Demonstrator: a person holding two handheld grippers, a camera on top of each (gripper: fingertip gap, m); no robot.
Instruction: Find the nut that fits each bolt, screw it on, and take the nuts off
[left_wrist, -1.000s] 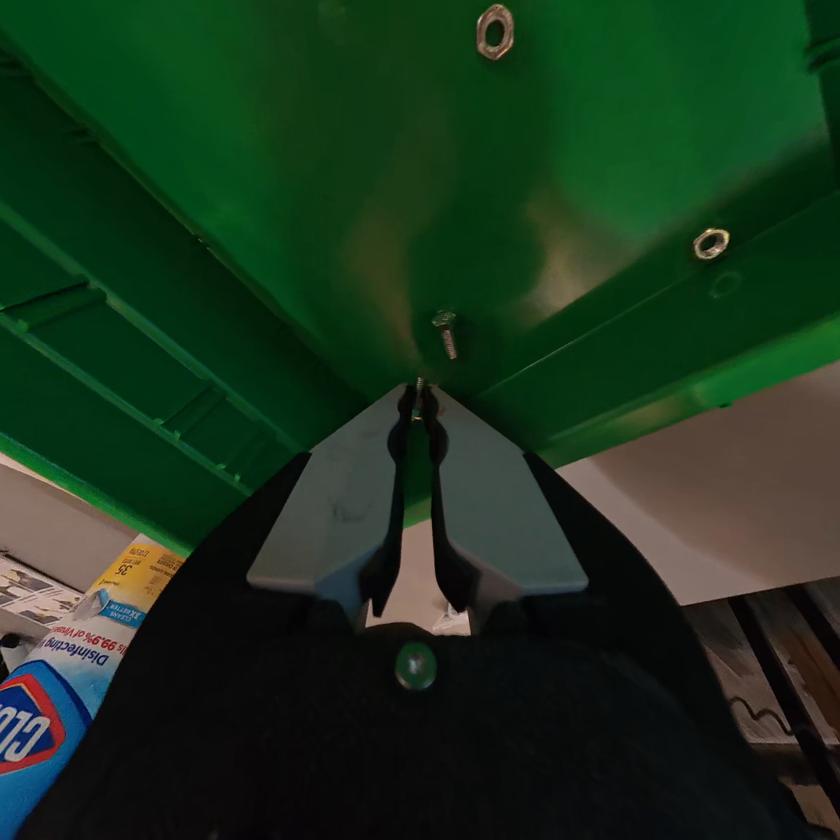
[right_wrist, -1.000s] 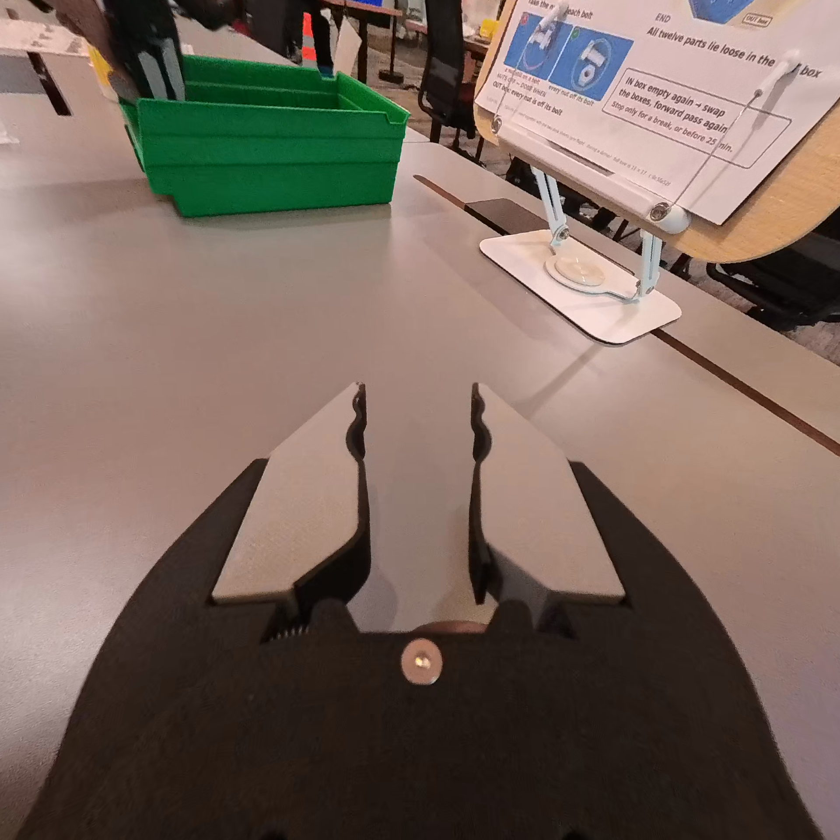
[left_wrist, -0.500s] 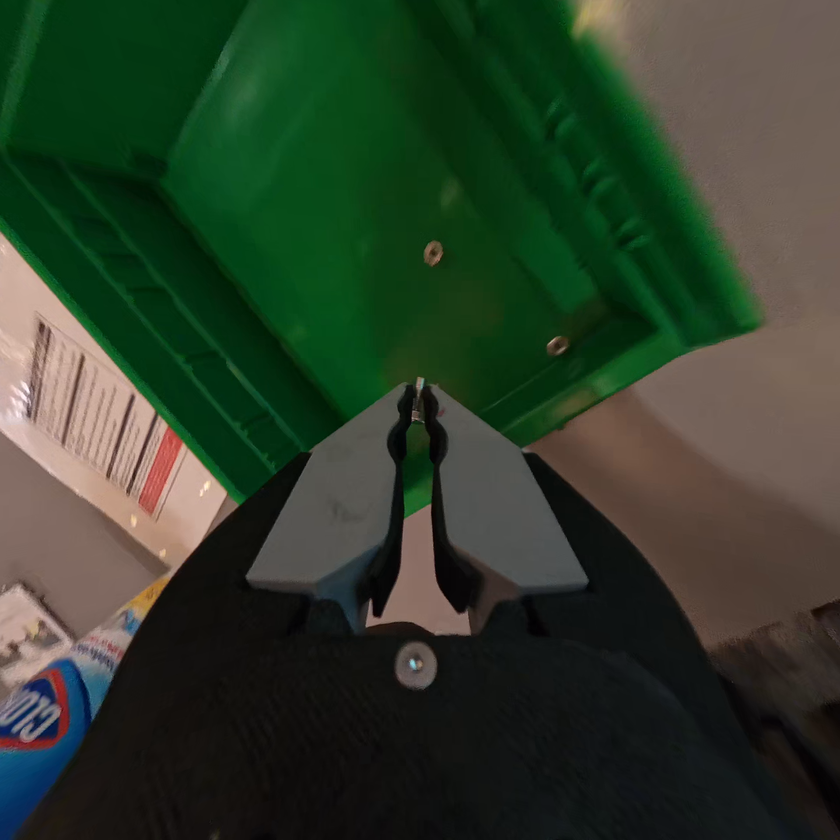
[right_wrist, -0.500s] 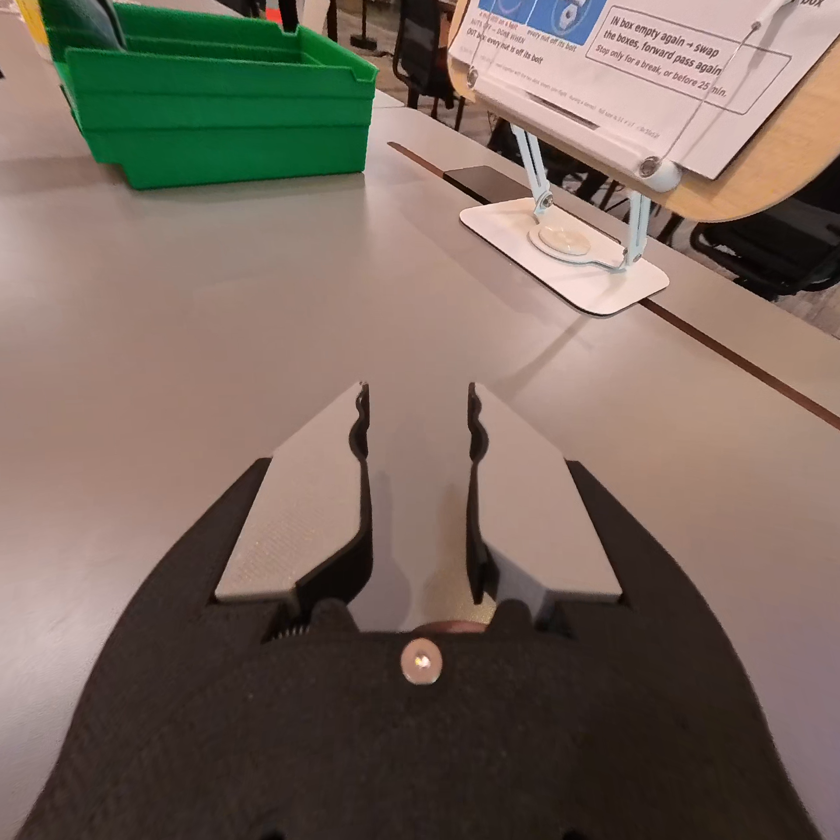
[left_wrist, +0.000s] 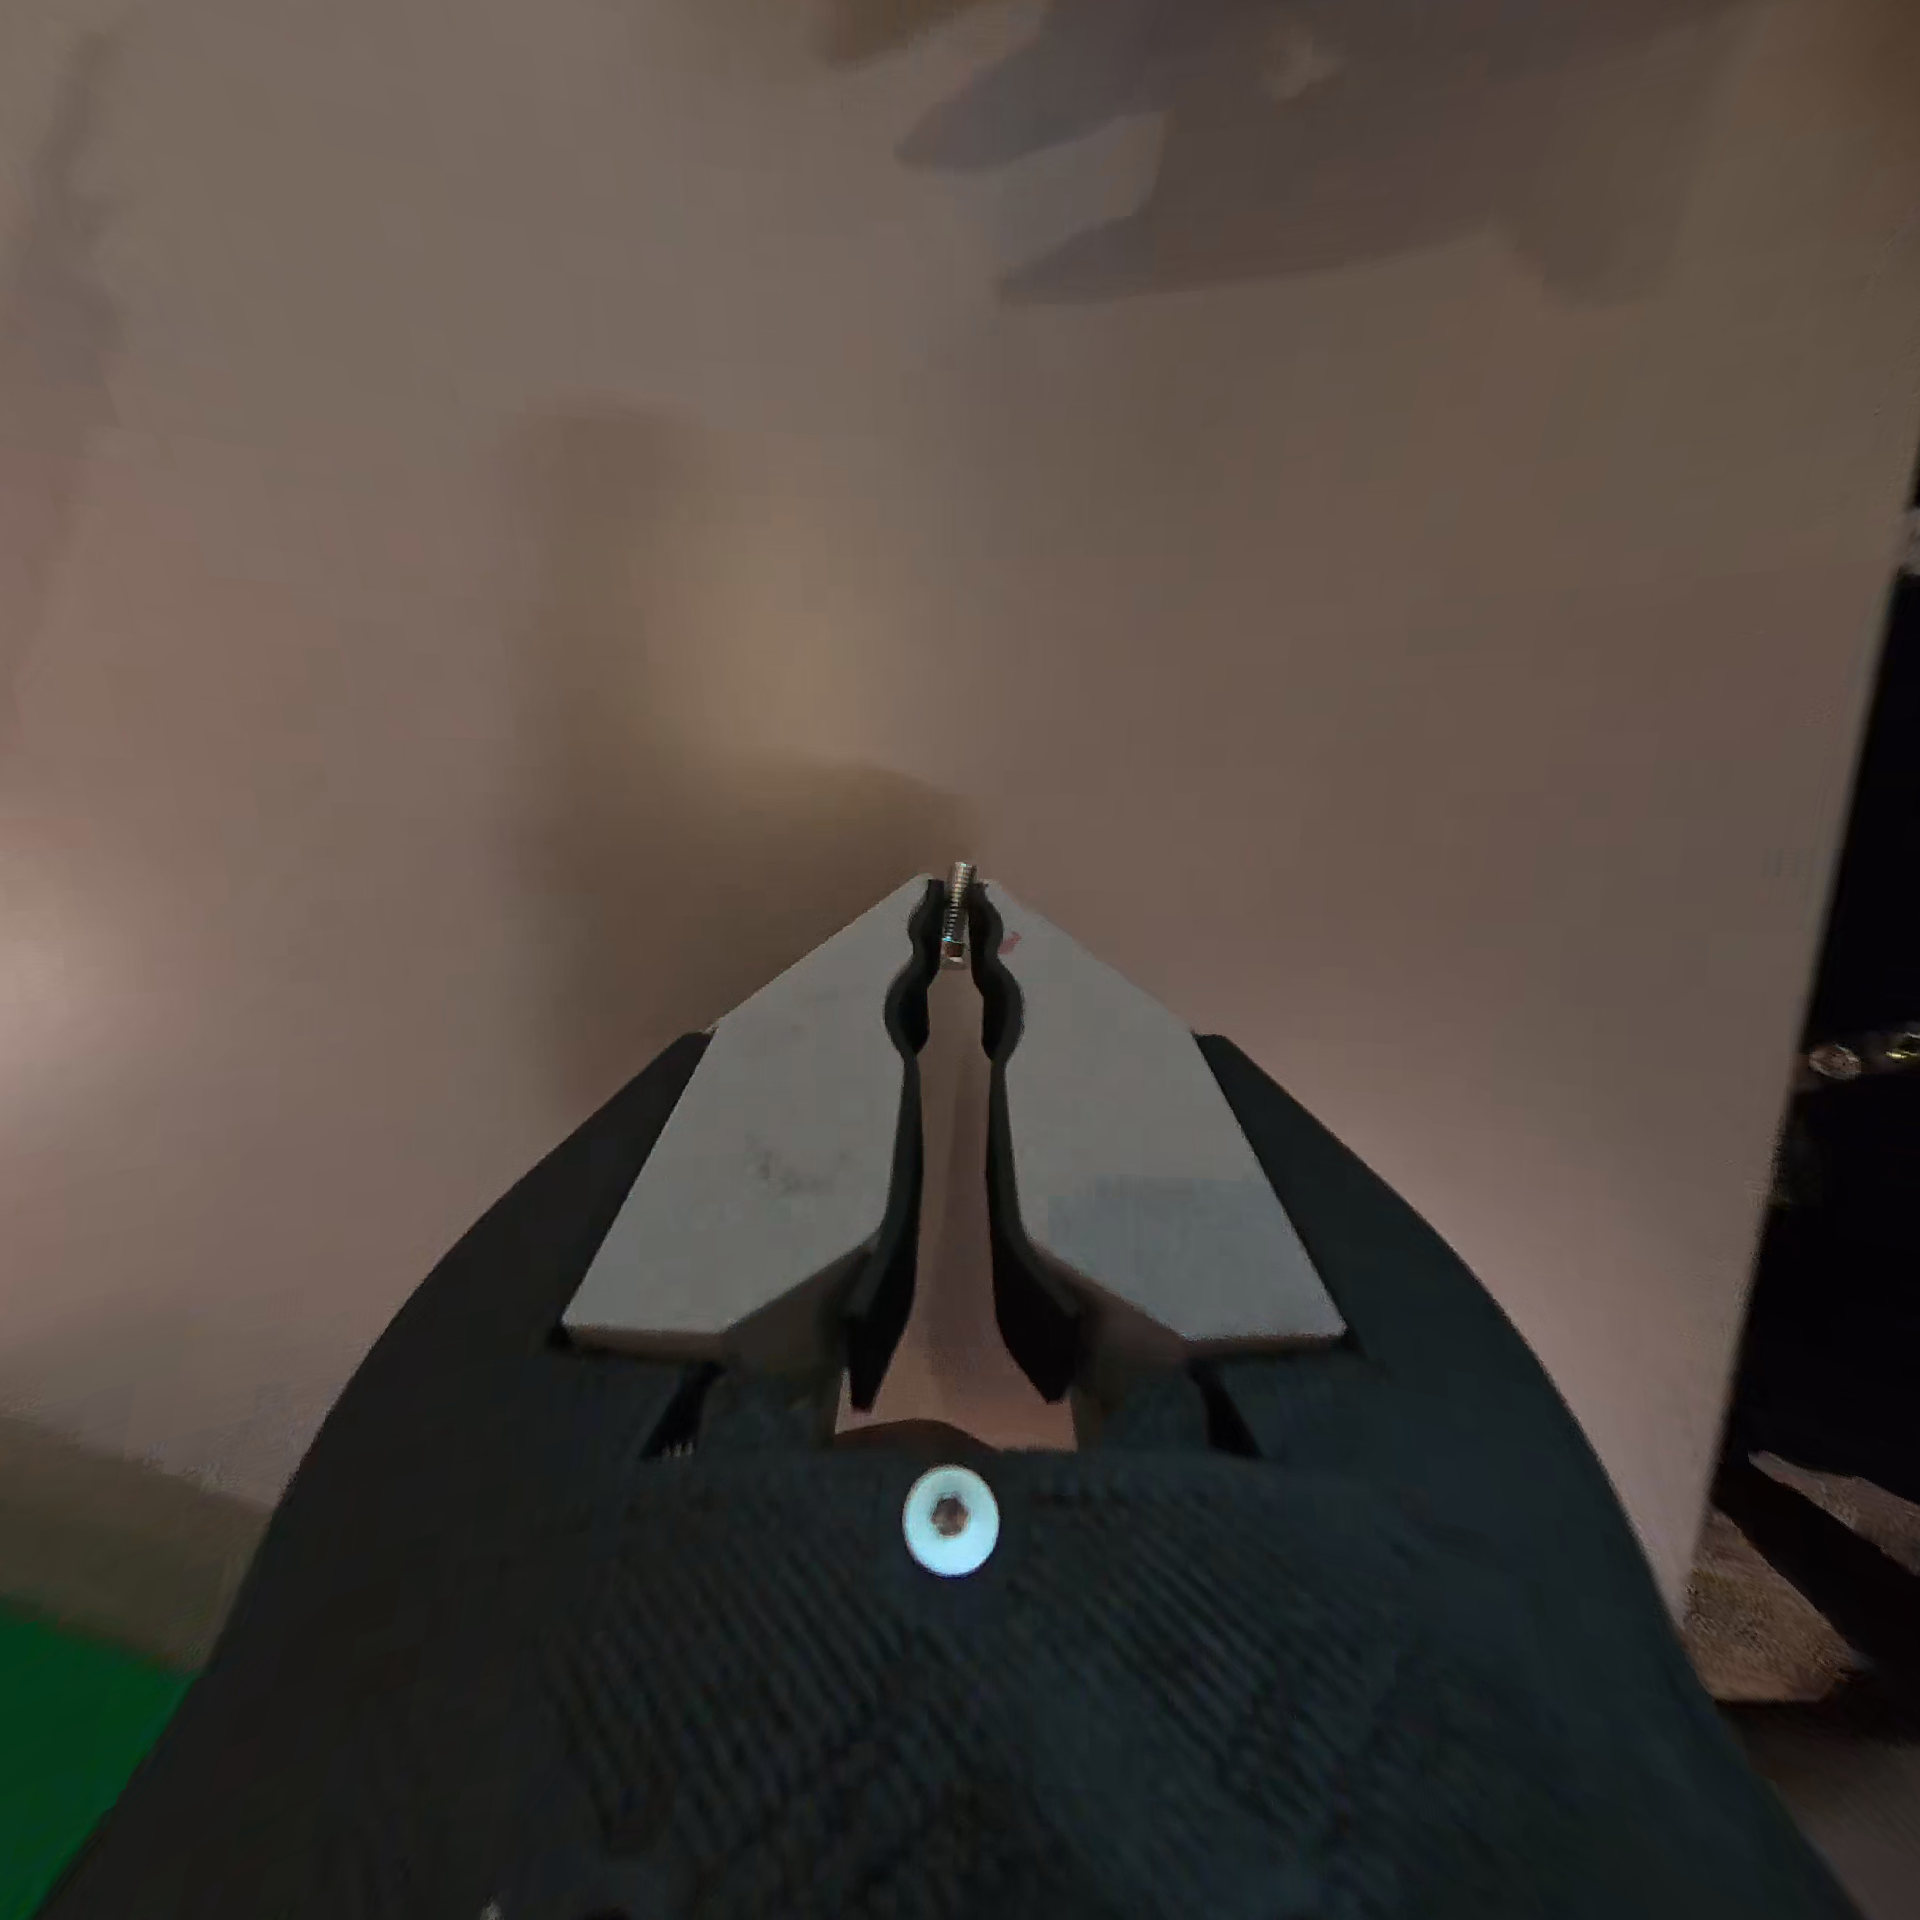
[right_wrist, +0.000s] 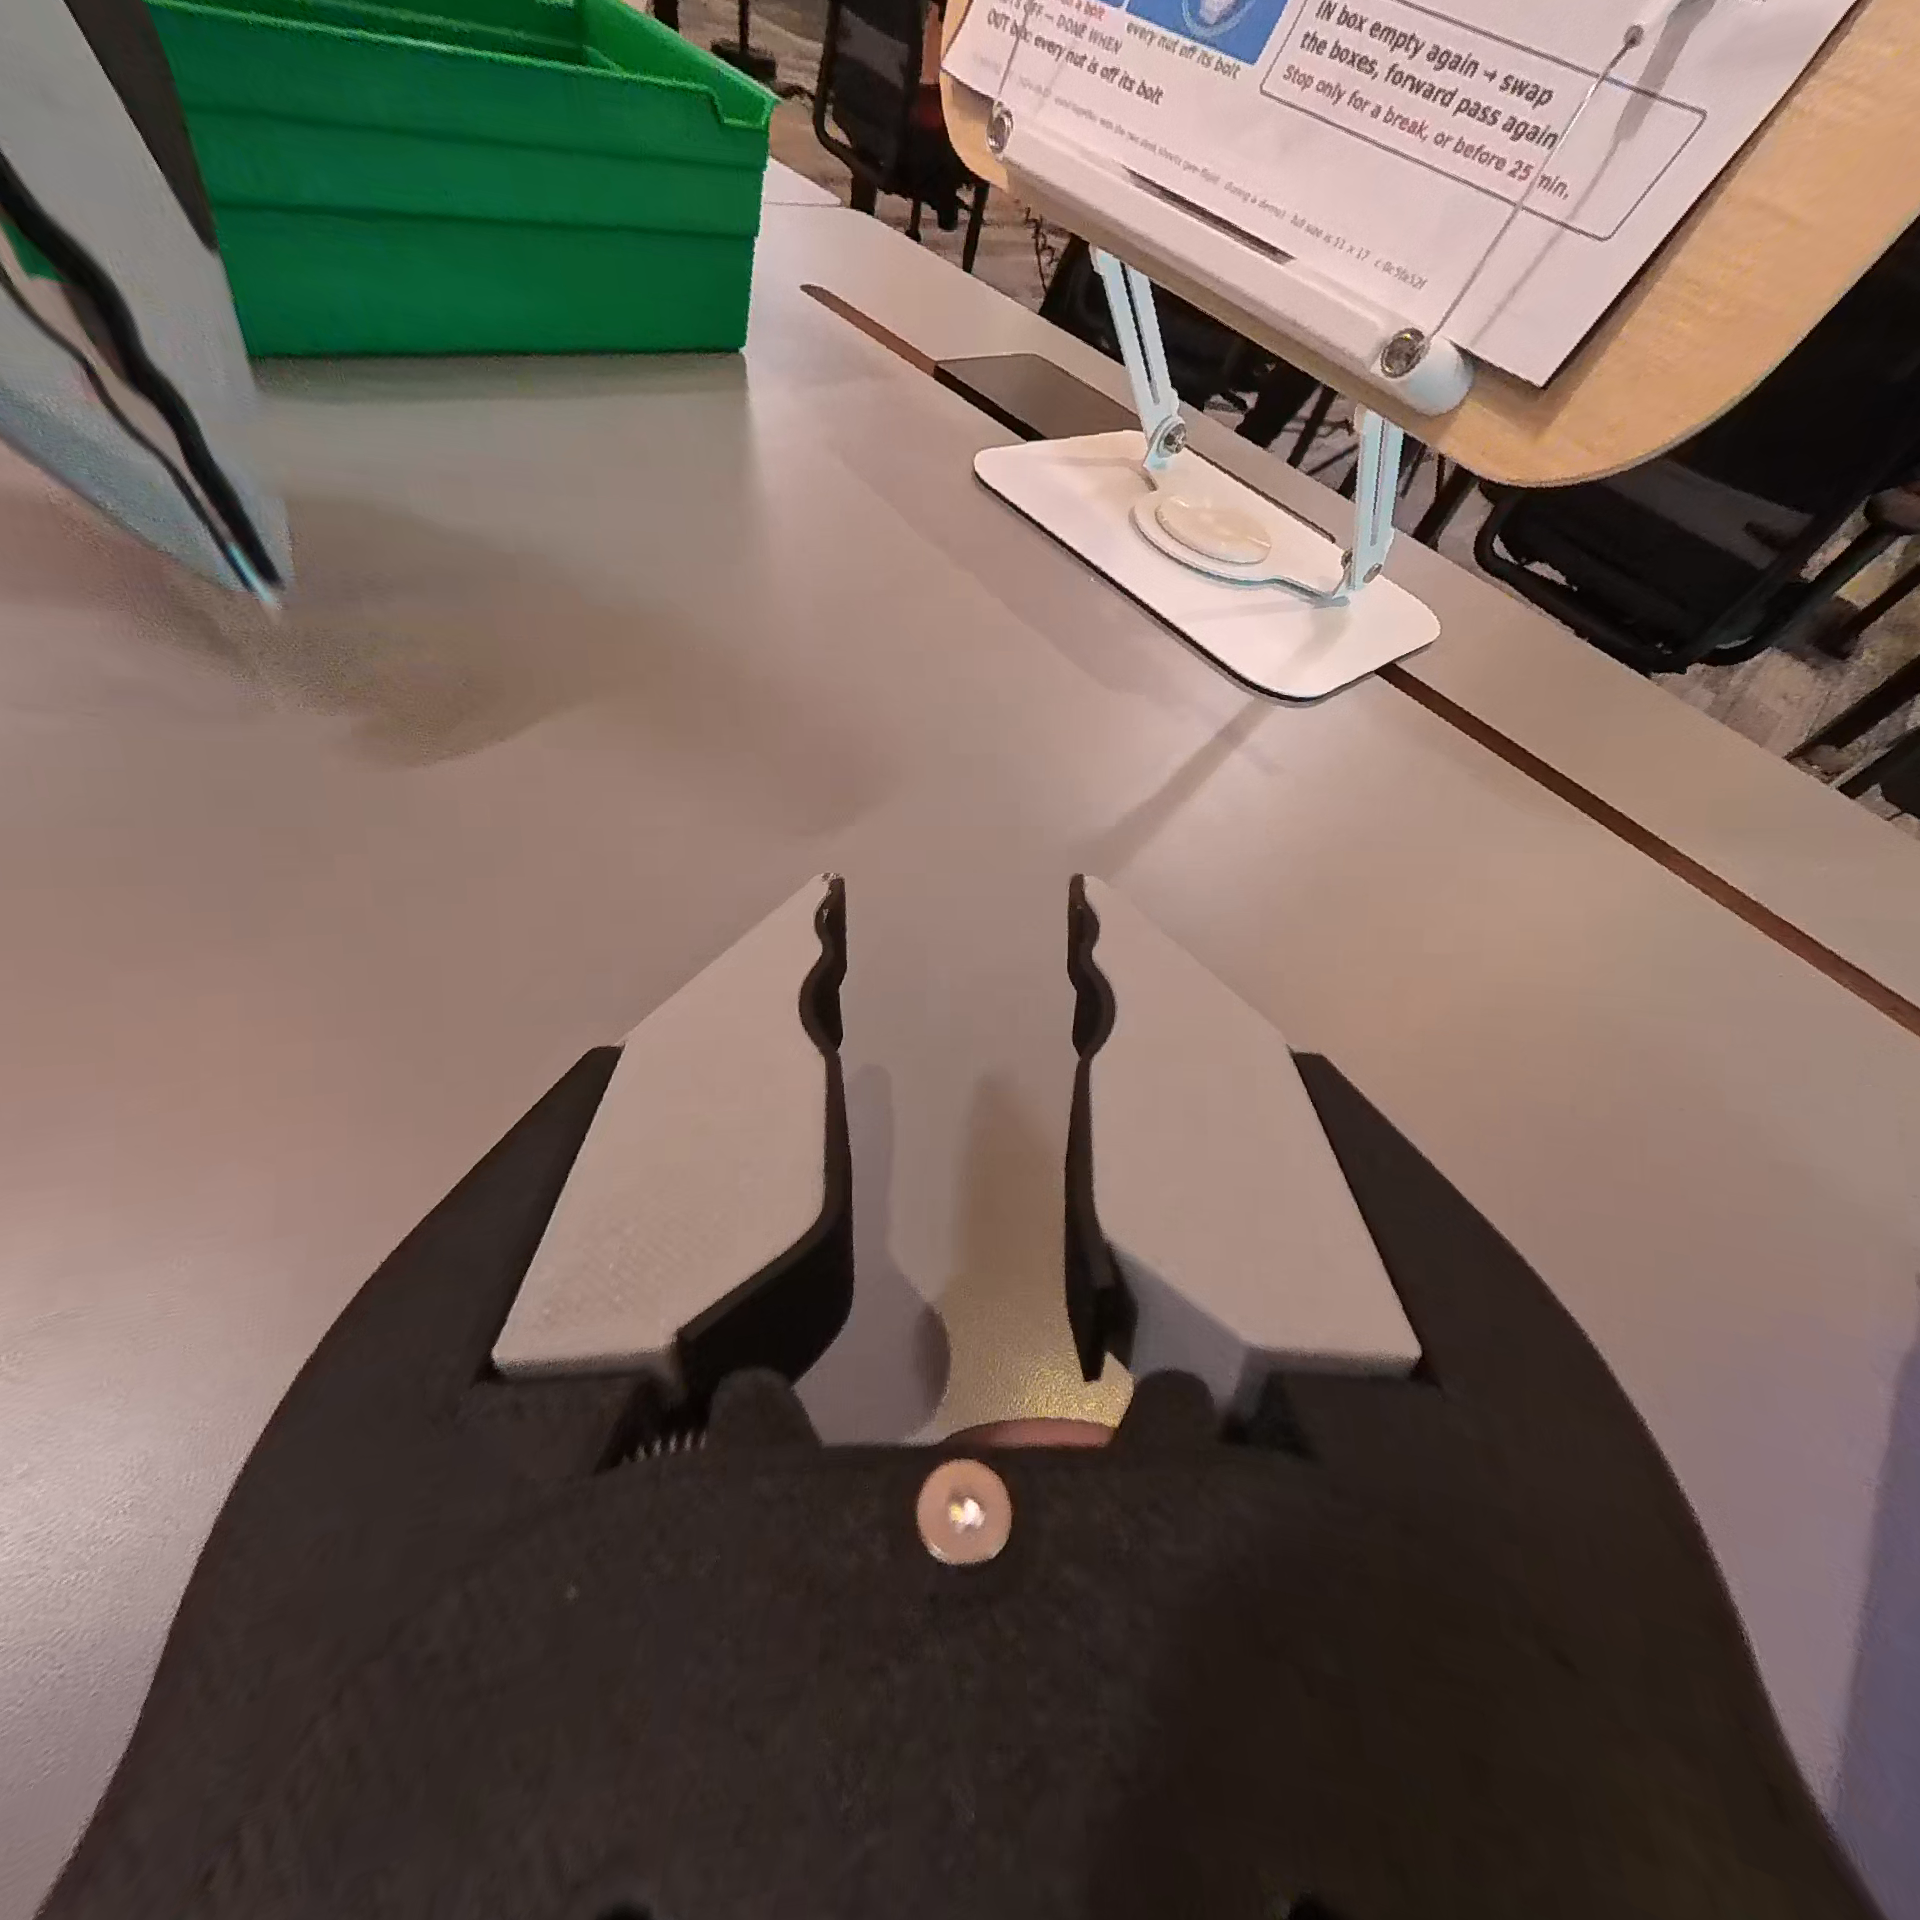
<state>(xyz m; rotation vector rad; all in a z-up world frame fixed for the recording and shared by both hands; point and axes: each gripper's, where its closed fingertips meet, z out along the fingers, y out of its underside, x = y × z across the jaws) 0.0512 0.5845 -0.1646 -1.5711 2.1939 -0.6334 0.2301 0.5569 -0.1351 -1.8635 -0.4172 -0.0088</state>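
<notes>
Gone from the left wrist view is the green bin that filled it a second ago; only a green corner (left_wrist: 62, 1745) remains low at the left, and bare worktop (left_wrist: 520, 520) now lies beyond the left gripper (left_wrist: 958, 914). Its jaws are clenched on a small silver bolt (left_wrist: 958, 920), pinched at the very tips, and its pads (left_wrist: 920, 935) are seen pressed to both sides.

The bolt's long axis runs along the fingers: the threaded end points forward, clear of the tips, and the head sits back between the pads.

The right gripper (right_wrist: 951, 925) is held over the worktop with jaws spread and nothing between them. From its view the left gripper is seen near the stacked green bins (right_wrist: 468, 208), beside an instruction stand (right_wrist: 1205, 551).

Risk is judged to lie in the slim tip hold: the bolt could pivot or slip out if it is knocked, or if a nut is pressed on off-axis, which could also cross the threads. No nut is in view yet.
</notes>
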